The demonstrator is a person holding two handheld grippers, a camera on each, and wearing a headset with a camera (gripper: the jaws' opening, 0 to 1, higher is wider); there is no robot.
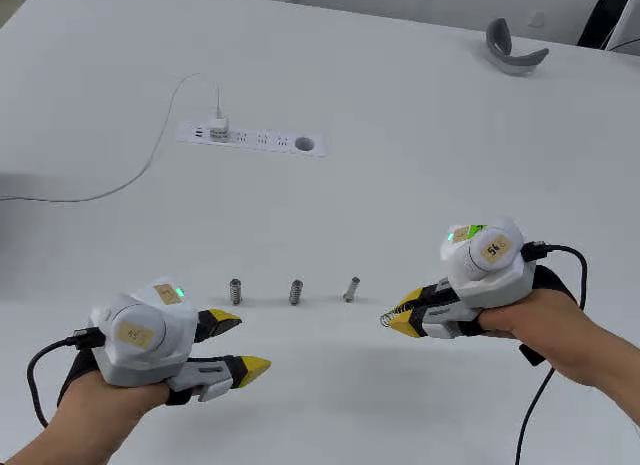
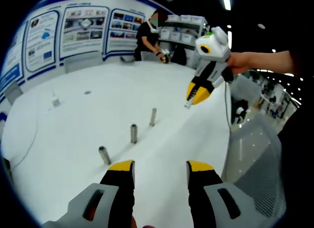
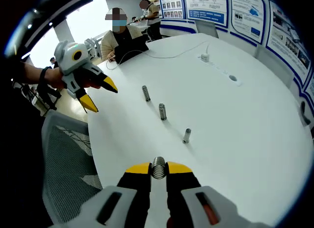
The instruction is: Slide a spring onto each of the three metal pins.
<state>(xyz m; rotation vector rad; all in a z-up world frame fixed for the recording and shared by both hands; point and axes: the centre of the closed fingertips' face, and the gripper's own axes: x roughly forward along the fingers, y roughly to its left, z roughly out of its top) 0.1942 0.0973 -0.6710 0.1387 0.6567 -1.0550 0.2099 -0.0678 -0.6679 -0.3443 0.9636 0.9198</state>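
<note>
Three short metal pins stand in a row on the white table (image 1: 400, 165). The left pin (image 1: 235, 291) and the middle pin (image 1: 296, 292) each carry a spring. The right pin (image 1: 351, 289) looks bare, as it does in the right gripper view (image 3: 187, 136). My right gripper (image 1: 395, 320) hovers just right of that pin, shut on a small spring (image 3: 158, 167) that sticks out past its yellow tips. My left gripper (image 1: 238, 343) is open and holds nothing, low in front of the left pin (image 2: 104, 155).
A white power strip (image 1: 250, 140) with a plugged-in charger and cable lies farther back on the table. A grey curved object (image 1: 515, 47) rests at the far right. A mesh chair (image 3: 68, 154) stands by the table edge, and people sit beyond the table.
</note>
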